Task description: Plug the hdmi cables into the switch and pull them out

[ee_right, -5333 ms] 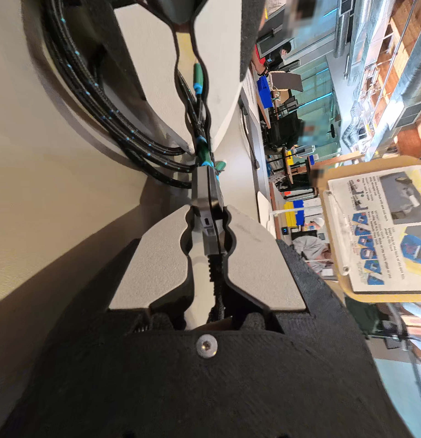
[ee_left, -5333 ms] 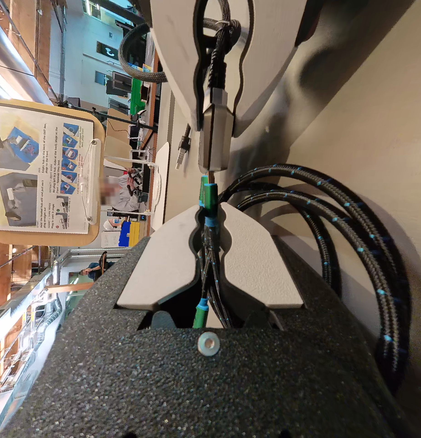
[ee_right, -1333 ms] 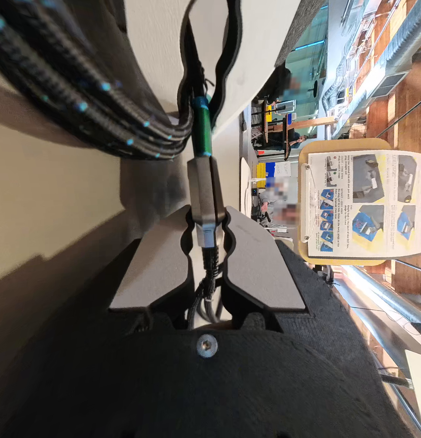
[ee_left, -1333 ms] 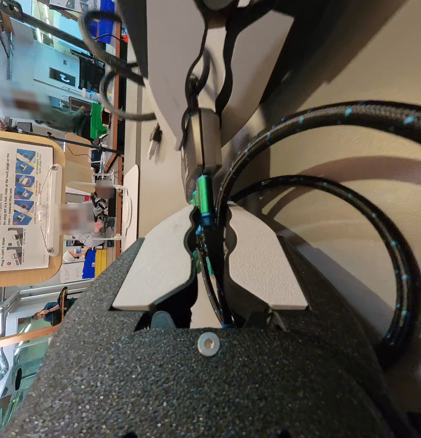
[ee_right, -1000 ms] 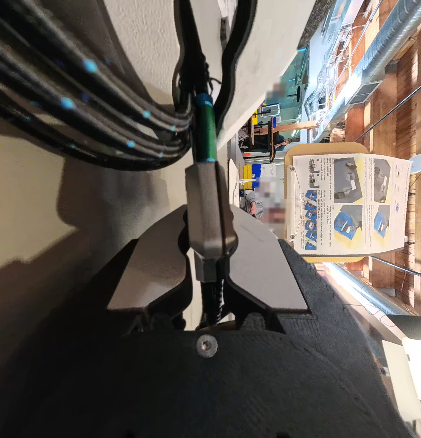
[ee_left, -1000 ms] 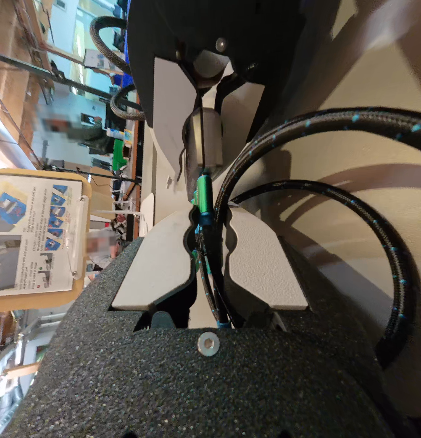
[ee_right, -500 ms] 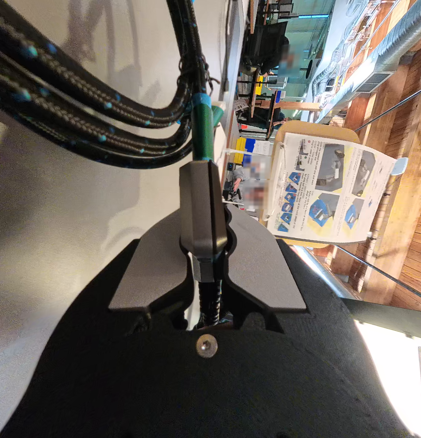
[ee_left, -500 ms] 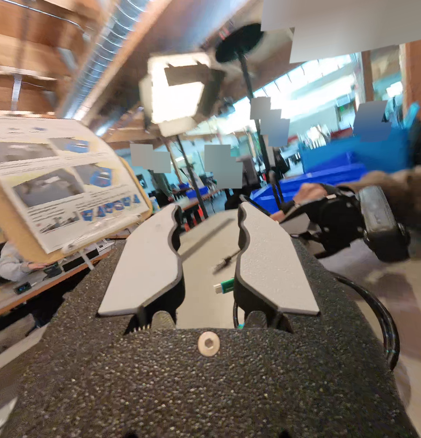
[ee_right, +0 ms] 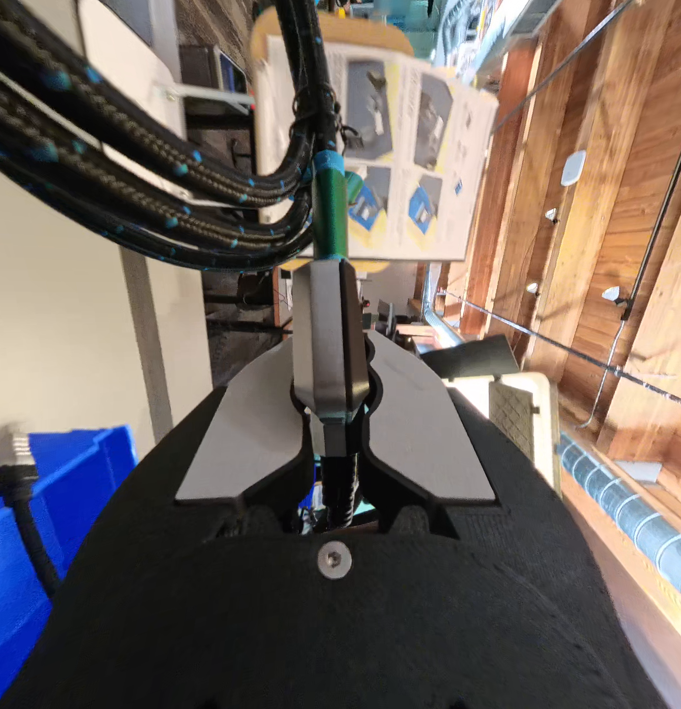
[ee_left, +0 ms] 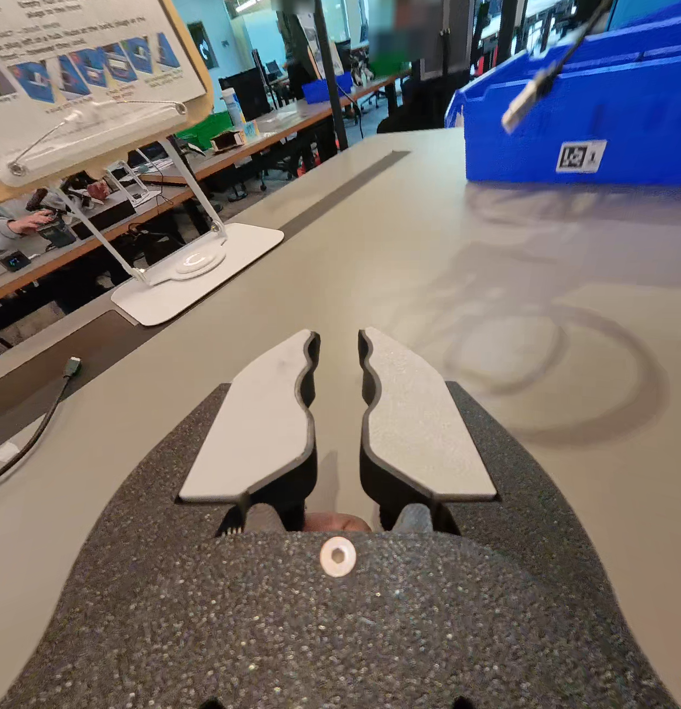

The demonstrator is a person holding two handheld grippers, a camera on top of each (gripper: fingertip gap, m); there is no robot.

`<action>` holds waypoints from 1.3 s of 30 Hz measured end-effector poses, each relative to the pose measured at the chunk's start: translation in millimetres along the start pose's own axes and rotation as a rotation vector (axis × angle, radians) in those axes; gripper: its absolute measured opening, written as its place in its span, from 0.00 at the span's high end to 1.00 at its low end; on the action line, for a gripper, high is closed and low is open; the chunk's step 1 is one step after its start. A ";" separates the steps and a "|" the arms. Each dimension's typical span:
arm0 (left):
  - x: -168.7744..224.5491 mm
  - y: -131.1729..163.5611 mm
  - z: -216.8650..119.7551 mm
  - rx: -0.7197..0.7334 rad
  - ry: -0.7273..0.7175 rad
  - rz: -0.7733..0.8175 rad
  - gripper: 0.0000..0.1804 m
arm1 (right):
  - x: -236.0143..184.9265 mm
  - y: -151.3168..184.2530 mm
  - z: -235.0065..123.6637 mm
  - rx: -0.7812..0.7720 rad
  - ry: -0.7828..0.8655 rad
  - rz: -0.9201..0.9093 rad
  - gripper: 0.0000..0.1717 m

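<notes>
Left claw [ee_left: 339, 337], in its own view, stands open with nothing in it. Bare table [ee_left: 408, 238] shows through the gap, and neither pad touches anything. No hub or green plug appears in this view. At 1 o'clock, well apart, a silver plug [ee_left: 523, 103] hangs on a dark cable in front of a blue bin [ee_left: 619, 122]. At 10 o'clock stands a white stand [ee_left: 197, 268] carrying a printed sheet [ee_left: 82, 57]. At 9 o'clock another dark cable end [ee_left: 68, 368] lies near the table edge.

In the right wrist view, the right claw [ee_right: 329, 345] is closed on a grey hub [ee_right: 316, 307], with both pads pressing its narrow sides. The hub's long axis runs along the fingers, from 6 to 12 o'clock. Its own dark cord [ee_right: 337, 491] leaves backward between the fingers at 6 o'clock. A green plug [ee_right: 329, 215] sits in the hub's far end, in line with it and pointing to 12 o'clock. As far as can be judged it is fully seated, since no bare metal shows between them. From the plug, braided cables [ee_right: 139, 180] sweep away to 10 o'clock. The bin [ee_right: 82, 479] lies at 8 o'clock, with a silver plug [ee_right: 13, 445] in front of it.
</notes>
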State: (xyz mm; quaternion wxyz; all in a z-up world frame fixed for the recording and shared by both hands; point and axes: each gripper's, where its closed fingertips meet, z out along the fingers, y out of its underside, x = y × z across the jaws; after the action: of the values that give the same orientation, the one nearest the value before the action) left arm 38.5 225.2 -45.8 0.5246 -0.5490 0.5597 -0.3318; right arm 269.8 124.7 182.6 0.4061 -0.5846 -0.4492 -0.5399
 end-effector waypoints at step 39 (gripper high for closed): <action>28.7 28.2 11.5 -0.175 0.045 0.266 0.89 | -106.2 243.1 -19.6 -0.565 -0.258 -0.033 0.86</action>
State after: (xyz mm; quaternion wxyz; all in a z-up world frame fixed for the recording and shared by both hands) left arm 46.3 204.9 -81.5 0.5016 -0.5061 0.6657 -0.2216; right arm 497.4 31.9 81.0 0.1583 -0.7306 -0.3387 -0.5714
